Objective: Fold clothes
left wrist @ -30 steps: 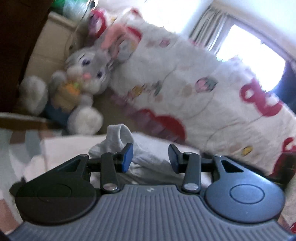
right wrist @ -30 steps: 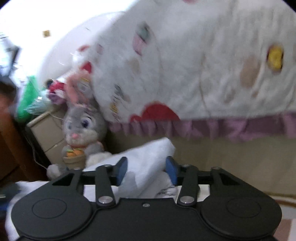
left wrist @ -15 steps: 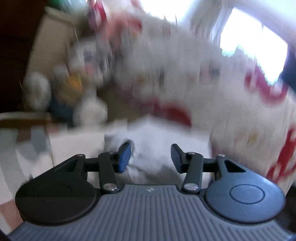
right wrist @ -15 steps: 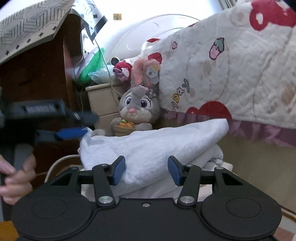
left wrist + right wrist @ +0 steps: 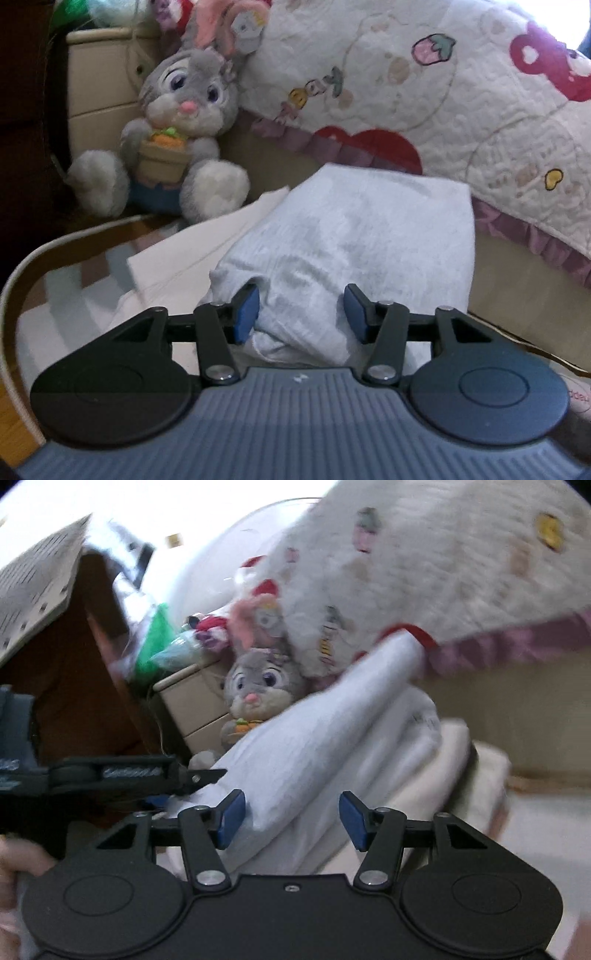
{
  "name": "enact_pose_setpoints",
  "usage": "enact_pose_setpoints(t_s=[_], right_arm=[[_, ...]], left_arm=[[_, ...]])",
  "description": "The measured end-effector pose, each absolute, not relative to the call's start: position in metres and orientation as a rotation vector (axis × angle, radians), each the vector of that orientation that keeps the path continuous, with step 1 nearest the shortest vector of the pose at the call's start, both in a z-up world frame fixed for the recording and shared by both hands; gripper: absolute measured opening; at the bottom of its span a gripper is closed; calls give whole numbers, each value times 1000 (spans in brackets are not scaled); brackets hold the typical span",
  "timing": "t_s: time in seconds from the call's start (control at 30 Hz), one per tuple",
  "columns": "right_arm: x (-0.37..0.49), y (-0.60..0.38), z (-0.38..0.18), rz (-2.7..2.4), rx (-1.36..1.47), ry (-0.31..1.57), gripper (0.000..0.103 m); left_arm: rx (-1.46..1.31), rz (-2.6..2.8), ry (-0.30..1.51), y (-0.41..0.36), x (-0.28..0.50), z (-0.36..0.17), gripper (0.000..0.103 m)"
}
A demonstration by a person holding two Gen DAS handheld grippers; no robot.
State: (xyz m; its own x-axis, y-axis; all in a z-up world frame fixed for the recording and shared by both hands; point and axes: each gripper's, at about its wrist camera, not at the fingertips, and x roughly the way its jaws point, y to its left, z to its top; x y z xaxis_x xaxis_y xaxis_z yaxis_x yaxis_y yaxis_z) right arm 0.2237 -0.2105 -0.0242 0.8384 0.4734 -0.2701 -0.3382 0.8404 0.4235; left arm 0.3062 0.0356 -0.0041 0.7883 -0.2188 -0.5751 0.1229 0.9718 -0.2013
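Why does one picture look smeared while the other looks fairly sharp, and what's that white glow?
Left wrist view: mostly sharp, plush rabbit crisp, window glare washing out the top right corner. Right wrist view: motion blur smears the quilt and white garment; the wall behind is overexposed; fisheye darkens the corners.

the folded garment (image 5: 369, 236) lies just ahead of my left gripper (image 5: 301, 308), on a stack of cloth (image 5: 192, 247). the plush rabbit (image 5: 177, 122) sits behind it to the left, against the drawer unit (image 5: 99, 88). the quilt (image 5: 443, 92) hangs behind and to the right.
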Motion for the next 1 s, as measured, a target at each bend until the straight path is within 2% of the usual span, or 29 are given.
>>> enact_pose_setpoints(t_s=[0.07, 0.17, 0.23, 0.4, 0.43, 0.5, 0.67, 0.83, 1.0], right_arm=[[205, -207, -29, 402, 393, 405, 61], [176, -200, -35, 344, 424, 446, 61], [180, -198, -31, 297, 400, 537, 61], [147, -207, 26, 276, 142, 668, 61], [140, -208, 37, 271, 89, 693, 64], [127, -212, 60, 262, -17, 741, 71], [93, -221, 118, 236, -286, 856, 71], [52, -237, 124, 266, -151, 772, 71], [8, -248, 112, 115, -12, 599, 71]], left_arm=[[-135, -170, 632, 39, 293, 4, 72], [-108, -147, 656, 41, 272, 7, 83], [-83, -140, 685, 41, 257, 6, 84], [43, -110, 666, 21, 229, 26, 86], [45, -110, 648, 17, 222, 34, 90], [17, -153, 641, 11, 206, 45, 90], [-51, -216, 745, -11, 166, 62, 93], [16, -228, 779, -31, 110, 71, 101], [67, -189, 782, -43, 68, 73, 102]])
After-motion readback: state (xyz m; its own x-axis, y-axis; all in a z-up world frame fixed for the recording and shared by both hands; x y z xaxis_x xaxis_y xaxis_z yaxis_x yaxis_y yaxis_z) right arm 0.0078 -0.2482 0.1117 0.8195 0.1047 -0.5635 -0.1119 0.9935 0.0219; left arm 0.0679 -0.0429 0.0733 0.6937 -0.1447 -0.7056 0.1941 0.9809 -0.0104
